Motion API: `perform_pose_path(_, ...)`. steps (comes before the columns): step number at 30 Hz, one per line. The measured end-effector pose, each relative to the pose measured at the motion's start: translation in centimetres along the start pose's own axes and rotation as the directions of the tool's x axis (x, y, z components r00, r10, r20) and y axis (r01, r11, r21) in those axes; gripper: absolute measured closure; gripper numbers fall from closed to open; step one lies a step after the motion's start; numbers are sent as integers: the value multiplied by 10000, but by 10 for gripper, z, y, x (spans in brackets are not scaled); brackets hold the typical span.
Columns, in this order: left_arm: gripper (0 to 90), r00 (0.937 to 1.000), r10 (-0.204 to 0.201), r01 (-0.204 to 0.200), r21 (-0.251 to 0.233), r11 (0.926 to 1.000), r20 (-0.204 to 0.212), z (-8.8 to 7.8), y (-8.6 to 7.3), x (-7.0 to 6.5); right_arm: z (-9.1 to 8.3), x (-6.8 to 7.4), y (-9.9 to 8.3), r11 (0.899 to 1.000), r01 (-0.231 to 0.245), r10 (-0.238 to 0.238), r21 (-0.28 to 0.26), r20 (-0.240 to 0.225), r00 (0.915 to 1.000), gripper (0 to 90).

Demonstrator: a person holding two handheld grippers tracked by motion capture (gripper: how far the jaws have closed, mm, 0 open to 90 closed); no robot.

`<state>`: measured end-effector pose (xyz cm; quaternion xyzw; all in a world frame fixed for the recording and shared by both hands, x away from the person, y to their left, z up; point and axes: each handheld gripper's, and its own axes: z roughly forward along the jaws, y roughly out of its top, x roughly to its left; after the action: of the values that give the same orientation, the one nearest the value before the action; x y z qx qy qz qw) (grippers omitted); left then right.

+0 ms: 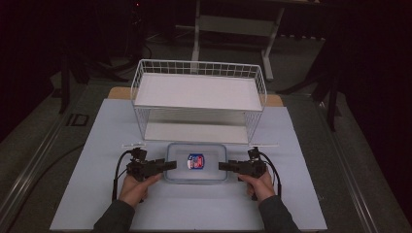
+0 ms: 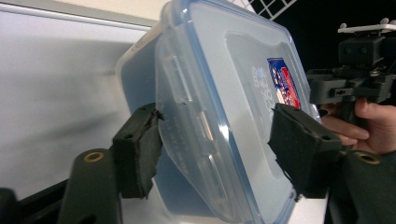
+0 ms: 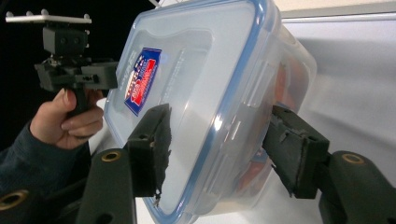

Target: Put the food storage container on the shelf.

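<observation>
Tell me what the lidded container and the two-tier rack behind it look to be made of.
Container: likely clear plastic with a slightly frosted lid; you see through its walls, with a blue seal line around the rim and moulded latch flaps. Rack: probably white-coated metal wire, judging by the thin grid sides; its flat shelves look matte white, material unclear.

A clear plastic food container (image 1: pixel 197 162), blue-rimmed lid latched shut, lies flat near the tabletop's front edge, centred.

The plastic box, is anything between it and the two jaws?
No. The lidded plastic box sits right between the left gripper and right gripper; each one's jaws straddle an end, nothing visible in between.
</observation>
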<state>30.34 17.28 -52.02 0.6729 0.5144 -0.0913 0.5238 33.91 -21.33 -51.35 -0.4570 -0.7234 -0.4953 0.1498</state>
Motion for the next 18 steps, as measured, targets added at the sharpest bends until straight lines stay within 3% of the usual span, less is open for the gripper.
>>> perform_pose_path(14,465,9989,148,-158,224,9996,448,-14,-6,-3,-12,15,-7,9959,885,-888,205,121,9960,505)
perform_pose_path(18,481,9978,375,-395,360,9986,540,-16,-6,-4,-14,17,-9,9939,1086,-1088,190,103,9940,516)
